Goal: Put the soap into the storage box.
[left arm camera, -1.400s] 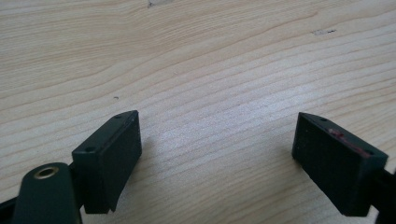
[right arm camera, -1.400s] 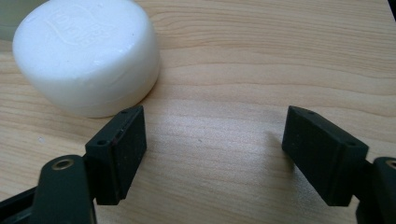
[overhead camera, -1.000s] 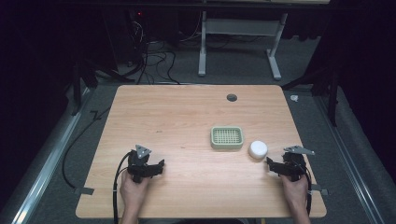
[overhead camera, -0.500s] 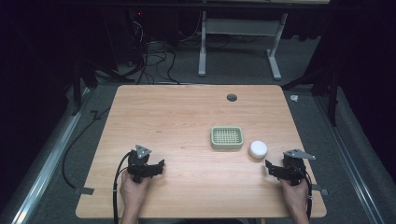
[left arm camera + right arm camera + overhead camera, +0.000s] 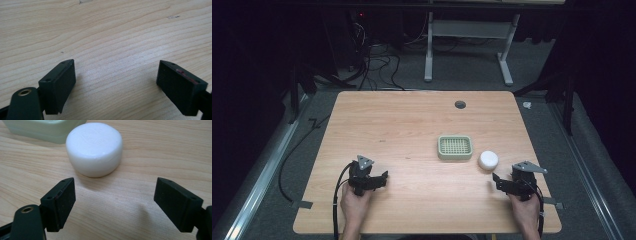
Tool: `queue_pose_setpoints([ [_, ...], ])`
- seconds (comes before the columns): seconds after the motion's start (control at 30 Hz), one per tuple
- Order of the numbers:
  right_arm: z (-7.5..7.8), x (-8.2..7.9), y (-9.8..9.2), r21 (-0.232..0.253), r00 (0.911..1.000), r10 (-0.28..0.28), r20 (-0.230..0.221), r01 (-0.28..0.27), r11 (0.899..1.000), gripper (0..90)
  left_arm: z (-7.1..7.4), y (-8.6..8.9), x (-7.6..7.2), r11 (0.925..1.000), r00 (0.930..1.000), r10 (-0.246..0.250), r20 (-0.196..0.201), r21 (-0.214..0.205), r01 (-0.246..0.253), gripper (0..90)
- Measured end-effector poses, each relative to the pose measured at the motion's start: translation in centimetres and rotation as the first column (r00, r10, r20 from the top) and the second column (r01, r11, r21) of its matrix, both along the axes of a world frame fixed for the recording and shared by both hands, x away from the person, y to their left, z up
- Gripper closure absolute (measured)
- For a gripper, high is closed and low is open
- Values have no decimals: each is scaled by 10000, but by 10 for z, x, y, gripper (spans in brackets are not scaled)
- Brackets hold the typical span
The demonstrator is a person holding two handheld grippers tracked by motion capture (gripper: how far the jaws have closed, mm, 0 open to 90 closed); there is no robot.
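Little has shifted since the earlier frames: only the right gripper [image 5: 500, 181] has crept slightly leftward, toward the round white puck-shaped soap bar [image 5: 488, 160], while everything else keeps its place.

That soap bar lies flat on the wood just right of centre in the high view; in the right gripper view it sits in the upper middle [image 5: 94, 148], ahead of the spread jaws and not between them. Just beside it, close enough that I cannot tell whether they touch, stands the pale green rectangular plastic soap dish with a slotted grid top [image 5: 455, 147]. The left gripper [image 5: 381, 178], in the lower left of the high view, rests low over the light wooden table [image 5: 402, 115] with its jaws also wide apart and nothing between them.

One risk, as I judge it: the smooth, low bar could skid away or knock the dish if a jaw lands on its rim instead of straddling it.
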State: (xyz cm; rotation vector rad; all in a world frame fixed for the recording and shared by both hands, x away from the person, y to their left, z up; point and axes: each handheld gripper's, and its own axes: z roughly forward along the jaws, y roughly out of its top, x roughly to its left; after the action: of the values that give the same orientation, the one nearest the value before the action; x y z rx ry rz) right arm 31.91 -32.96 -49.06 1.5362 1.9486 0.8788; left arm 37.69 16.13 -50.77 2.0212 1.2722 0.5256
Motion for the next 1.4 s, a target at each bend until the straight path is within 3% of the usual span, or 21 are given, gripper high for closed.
queue_pose_setpoints([
  [0.47, 7, 5, 11, 157, 9993, 349, 150, -351, 9993, 176, 0, 0, 0, 10000, 10000, 1, -1, 0, -1, 162],
  [0.83, 13, 18, 22, 259, 9975, 674, 217, -680, 9973, 151, 0, 0, 0, 10000, 10000, 0, 3, 1, 0, 162],
  [1.4, 17, 39, 28, 210, 9971, 732, 188, -736, 9971, 142, 0, 0, 0, 10000, 10000, 0, 0, 1, 0, 162],
])
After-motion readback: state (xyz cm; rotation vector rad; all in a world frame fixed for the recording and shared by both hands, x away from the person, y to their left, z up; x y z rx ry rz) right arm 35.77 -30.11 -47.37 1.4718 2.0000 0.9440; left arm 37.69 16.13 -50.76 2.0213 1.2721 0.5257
